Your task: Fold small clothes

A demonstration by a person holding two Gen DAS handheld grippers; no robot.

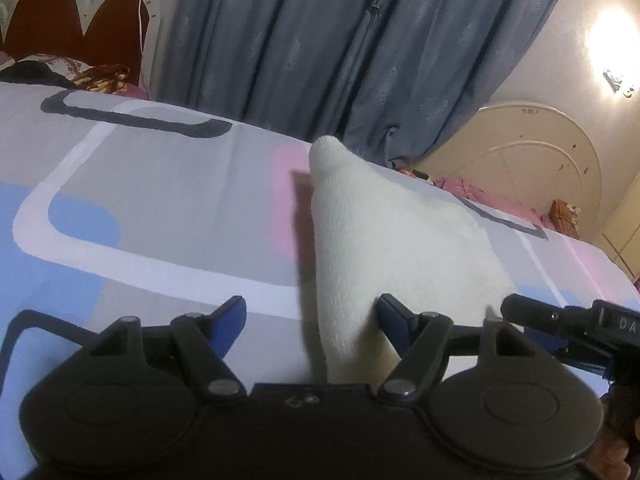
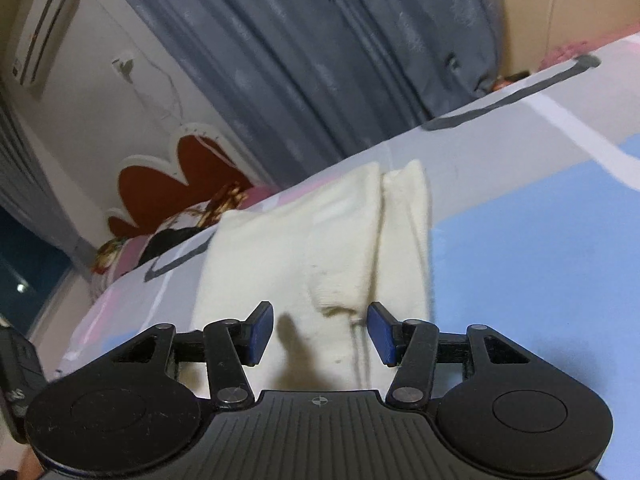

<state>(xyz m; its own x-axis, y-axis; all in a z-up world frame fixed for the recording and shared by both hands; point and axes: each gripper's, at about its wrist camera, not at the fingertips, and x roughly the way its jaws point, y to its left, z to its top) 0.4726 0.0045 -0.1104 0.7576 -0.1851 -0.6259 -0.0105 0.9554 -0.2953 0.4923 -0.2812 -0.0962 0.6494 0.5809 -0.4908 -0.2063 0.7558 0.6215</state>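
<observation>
A cream knitted garment [image 1: 384,240] lies on the patterned bed sheet [image 1: 160,184]. In the left wrist view its near part rises between the blue pads of my left gripper [image 1: 312,316], which is open; one corner sticks up at the far end. In the right wrist view the garment [image 2: 304,240] lies folded with a narrow strip along its right side. My right gripper [image 2: 320,332] is open just above its near edge, holding nothing. The right gripper's body [image 1: 572,320] shows at the right edge of the left wrist view.
Grey-blue curtains [image 1: 340,40] hang behind the bed. A red and white headboard [image 1: 80,20] and pillows [image 1: 60,72] are at the far left. A cream cabinet door [image 1: 532,152] stands at the right. An air conditioner [image 2: 44,36] is on the wall.
</observation>
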